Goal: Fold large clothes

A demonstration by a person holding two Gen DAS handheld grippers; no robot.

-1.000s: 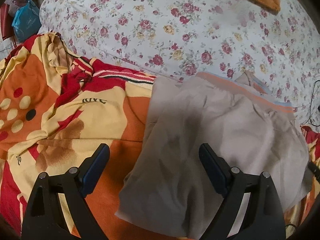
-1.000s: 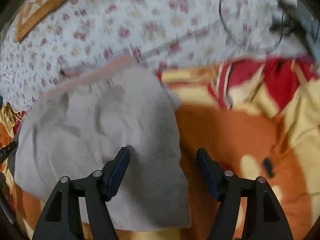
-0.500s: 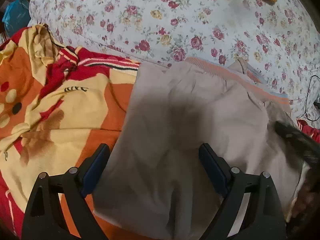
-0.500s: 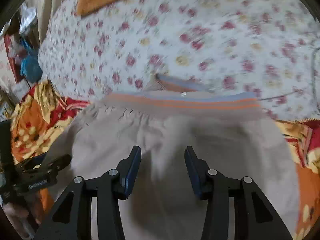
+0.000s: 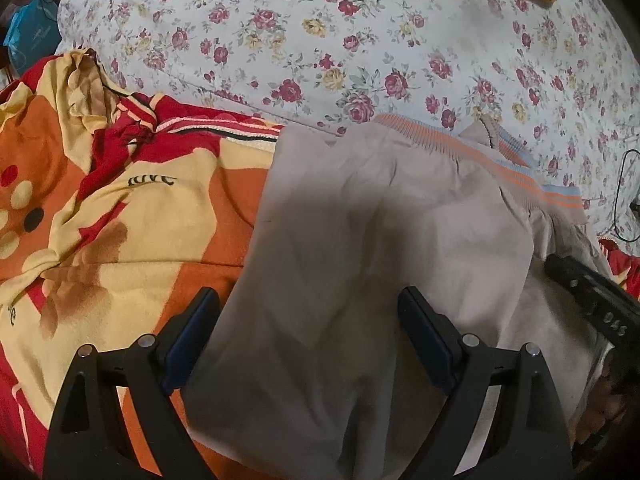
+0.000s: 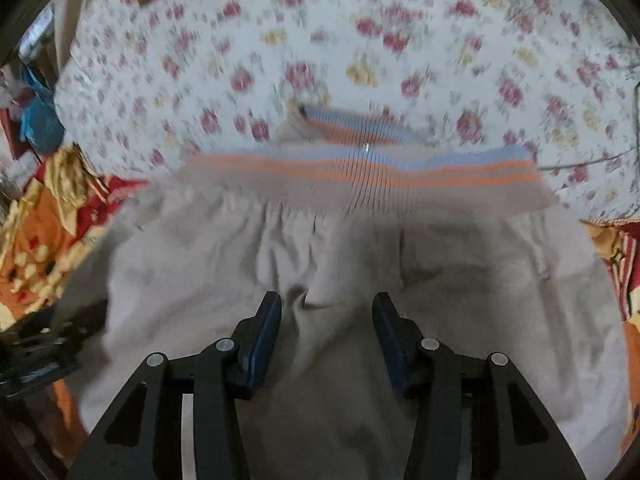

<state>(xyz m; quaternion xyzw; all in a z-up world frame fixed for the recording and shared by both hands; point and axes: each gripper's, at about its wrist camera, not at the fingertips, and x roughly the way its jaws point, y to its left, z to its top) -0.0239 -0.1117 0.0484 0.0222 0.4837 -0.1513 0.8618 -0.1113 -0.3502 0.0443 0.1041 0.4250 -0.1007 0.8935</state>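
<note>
thing: beige cotton trousers with an orange-and-blue striped waistband (image 6: 360, 280), flat on the bed, waistband ahead of both jaws | right gripper (image 6: 326, 320): nearer the waist, jaws have just been closing, half apart, cloth between, unpinched | left gripper (image 5: 308, 320): jaws wide, empty, over the leg part.

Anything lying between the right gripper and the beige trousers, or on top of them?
Nothing visible. The right gripper is directly over the trousers, jaws apart, bare cloth between them. Nothing lies on top; the left gripper is over their other side.
</note>
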